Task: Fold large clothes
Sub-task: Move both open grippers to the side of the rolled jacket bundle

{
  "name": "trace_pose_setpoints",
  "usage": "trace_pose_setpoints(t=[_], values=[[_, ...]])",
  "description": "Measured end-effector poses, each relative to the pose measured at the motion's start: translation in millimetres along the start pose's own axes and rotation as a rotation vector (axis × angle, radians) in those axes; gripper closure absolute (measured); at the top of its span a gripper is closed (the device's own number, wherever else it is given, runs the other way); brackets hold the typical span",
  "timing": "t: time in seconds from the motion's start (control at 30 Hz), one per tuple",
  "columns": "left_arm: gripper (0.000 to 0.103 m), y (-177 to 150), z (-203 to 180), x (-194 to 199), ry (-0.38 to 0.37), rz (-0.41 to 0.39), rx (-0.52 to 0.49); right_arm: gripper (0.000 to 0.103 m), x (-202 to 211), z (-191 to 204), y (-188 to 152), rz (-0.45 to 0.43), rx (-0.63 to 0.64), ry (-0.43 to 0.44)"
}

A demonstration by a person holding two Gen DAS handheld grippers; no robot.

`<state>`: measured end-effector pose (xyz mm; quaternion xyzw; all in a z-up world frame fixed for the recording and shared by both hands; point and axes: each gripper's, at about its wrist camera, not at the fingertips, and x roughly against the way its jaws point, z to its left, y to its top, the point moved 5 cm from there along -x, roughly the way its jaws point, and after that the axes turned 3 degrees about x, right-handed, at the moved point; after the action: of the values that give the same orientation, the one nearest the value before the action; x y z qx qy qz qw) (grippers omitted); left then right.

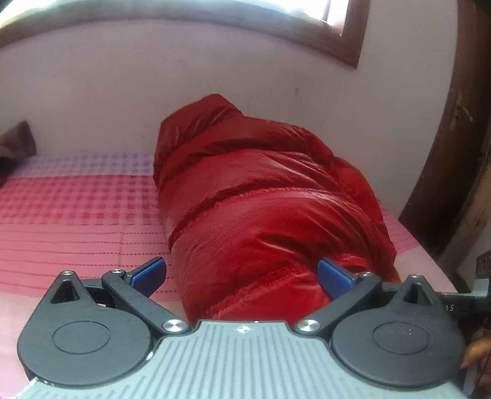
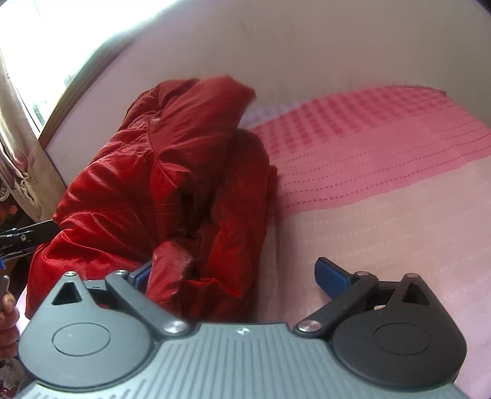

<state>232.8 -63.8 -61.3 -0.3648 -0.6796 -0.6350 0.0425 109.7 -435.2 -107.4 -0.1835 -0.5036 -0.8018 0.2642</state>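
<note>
Jacket (image 1: 254, 214), red and puffy, lay bundled lengthwise on the bed (image 1: 76, 221) beside the pink wall (image 1: 122, 92). Left gripper (image 1: 242, 274) was spread wide, its fingers either side of the jacket's near end, not clamping it. Right gripper (image 2: 233, 276) was also spread; its left finger (image 2: 142, 274) touched a jacket fold, its right finger hung over the checked bedsheet (image 2: 383, 172).

One red puffer jacket (image 1: 260, 208) lies on one bed (image 1: 76, 214) — nothing else of its kind. Two claws show — the left claw (image 1: 242, 273) and the right claw (image 2: 239, 273) — each with two blue fingertips (image 1: 333, 273). One window (image 1: 307, 18), one wooden door (image 1: 454, 153), one curtain (image 2: 18, 132).
</note>
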Motion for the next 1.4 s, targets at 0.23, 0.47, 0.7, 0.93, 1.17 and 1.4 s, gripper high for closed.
trace_pose_setpoints(t=[0.23, 0.47, 0.7, 0.93, 1.17, 1.4], values=[[0.0, 0, -3, -22, -0.081, 0.048, -0.022, 0.0, -15, -8, 3, 0.029, -0.03, 0.092], [0.0, 1, 13, -32, -0.194, 0.049, 0.001, 0.0, -23, -11, 7, 0.041, -0.028, 0.151], [0.0, -2, 31, -41, -0.305, 0.063, 0.095, 0.0, -30, -12, 9, 0.053, -0.019, 0.196], [0.0, -3, 32, -50, -0.331, 0.072, 0.149, 0.0, -39, -13, 12, 0.065, -0.045, 0.239], [0.0, -3, 38, -46, -0.328, 0.097, 0.189, 0.0, -46, -4, 13, 0.064, -0.047, 0.257], [0.0, -4, 81, -24, -0.347, 0.082, 0.36, 0.0, -46, -7, 13, 0.075, -0.04, 0.259]])
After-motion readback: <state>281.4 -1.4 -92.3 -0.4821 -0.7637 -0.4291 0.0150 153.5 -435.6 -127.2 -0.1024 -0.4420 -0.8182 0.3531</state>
